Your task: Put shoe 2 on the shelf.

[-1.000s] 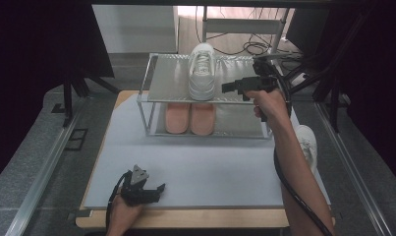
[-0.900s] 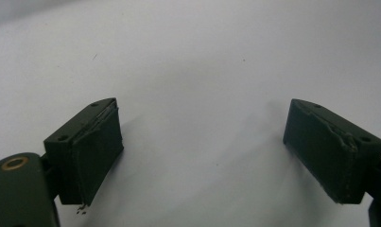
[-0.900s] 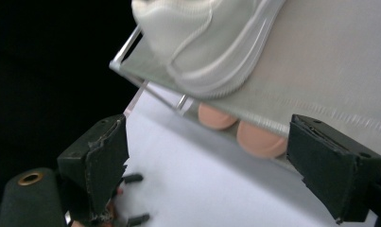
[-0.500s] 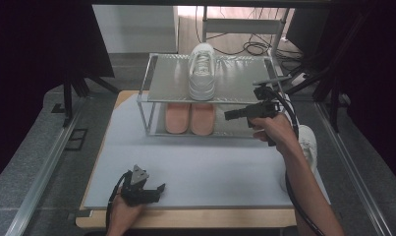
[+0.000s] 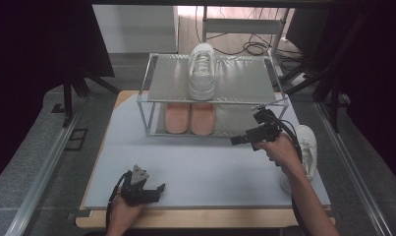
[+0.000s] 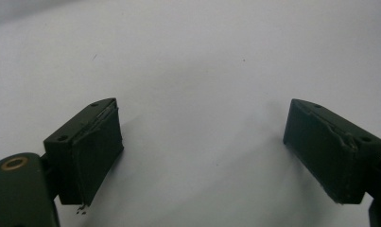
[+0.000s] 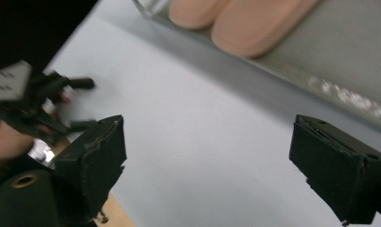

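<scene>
i've got a grey mat (image 5: 205, 167) over a wooden board (image 5: 185, 219). pink slippers (image 5: 189, 118) sit side by side on the rack's (image 5: 151, 105) lower shelf. cables (image 5: 254, 47) tangle on the floor behind it.

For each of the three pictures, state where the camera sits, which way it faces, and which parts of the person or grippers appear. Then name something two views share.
High view: above the table's near side, looking forward and down at the shoe rack; both forearms, left gripper, right gripper.
Left gripper view: on the left gripper, facing the white mat; open black fingers.
Right gripper view: on the right gripper, facing the mat and the rack's pink slippers.
Shared: the slippers and left gripper.
</scene>
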`<state>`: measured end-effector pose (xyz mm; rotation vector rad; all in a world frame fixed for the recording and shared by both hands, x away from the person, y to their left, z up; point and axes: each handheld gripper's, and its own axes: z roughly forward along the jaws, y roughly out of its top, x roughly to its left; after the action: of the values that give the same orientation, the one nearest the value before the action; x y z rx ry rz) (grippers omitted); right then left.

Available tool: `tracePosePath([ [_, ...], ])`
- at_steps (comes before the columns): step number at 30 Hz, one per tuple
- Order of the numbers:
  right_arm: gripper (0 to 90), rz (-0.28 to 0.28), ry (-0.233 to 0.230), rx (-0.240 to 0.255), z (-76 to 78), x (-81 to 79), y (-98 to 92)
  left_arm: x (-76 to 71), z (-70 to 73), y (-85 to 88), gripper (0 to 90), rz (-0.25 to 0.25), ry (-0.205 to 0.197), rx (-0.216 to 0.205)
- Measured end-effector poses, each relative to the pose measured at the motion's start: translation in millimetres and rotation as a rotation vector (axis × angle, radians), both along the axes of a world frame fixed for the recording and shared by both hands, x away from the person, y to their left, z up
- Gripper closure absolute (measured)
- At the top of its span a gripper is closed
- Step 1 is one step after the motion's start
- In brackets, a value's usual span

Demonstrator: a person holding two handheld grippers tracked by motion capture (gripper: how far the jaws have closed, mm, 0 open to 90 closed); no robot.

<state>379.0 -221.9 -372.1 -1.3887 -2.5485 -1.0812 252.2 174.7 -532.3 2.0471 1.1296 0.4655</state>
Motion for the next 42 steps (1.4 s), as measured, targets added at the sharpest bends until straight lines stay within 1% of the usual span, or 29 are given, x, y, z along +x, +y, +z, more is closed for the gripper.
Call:
tracePosePath([
  [1,13.2,-0.003,-0.008,-0.02,-2.5,-1.6,-1.1,0.0,0.0,0.0,11.7,0.0,0.0,0.0],
  [3,13.4,-0.006,-0.005,-0.057,-7.3,-4.9,-3.4,0.0,0.0,0.0,11.6,0.0,0.0,0.0],
  [6,13.7,-0.003,-0.009,-0.099,-12.7,-11.1,-7.5,0.0,0.1,0.2,11.7,-0.002,0.001,0.003],
  [11,14.8,-0.014,-0.007,-0.135,-18.6,-20.7,-19.2,0.0,0.1,0.2,11.7,-0.003,0.001,0.004],
  [16,17.4,-0.026,-0.003,-0.166,-19.2,-29.2,-35.1,0.0,0.1,0.1,11.6,-0.002,0.002,0.002],
  [18,18.5,-0.042,-0.004,-0.179,-17.7,-32.6,-42.6,0.1,0.2,0.2,11.6,-0.002,0.001,0.004],
  [22,21.6,-0.075,-0.017,-0.222,-14.1,-39.3,-57.0,0.1,0.1,0.1,11.7,-0.002,0.0,0.002],
  [25,24.0,-0.1,-0.02,-0.244,-11.4,-44.4,-67.9,0.0,0.1,-0.2,11.7,0.001,0.002,0.001],
  [36,27.7,-0.215,-0.021,-0.306,-7.1,-57.6,-112.1,-0.1,0.0,-0.1,11.6,0.0,0.002,0.001],
  [39,27.9,-0.255,-0.017,-0.312,-6.3,-60.3,-126.2,-0.1,0.2,-0.1,11.6,0.001,0.003,0.003],
  [42,28.2,-0.293,-0.005,-0.307,-6.4,-62.3,-140.7,-0.2,0.2,-0.2,11.6,0.002,0.004,0.002],
])
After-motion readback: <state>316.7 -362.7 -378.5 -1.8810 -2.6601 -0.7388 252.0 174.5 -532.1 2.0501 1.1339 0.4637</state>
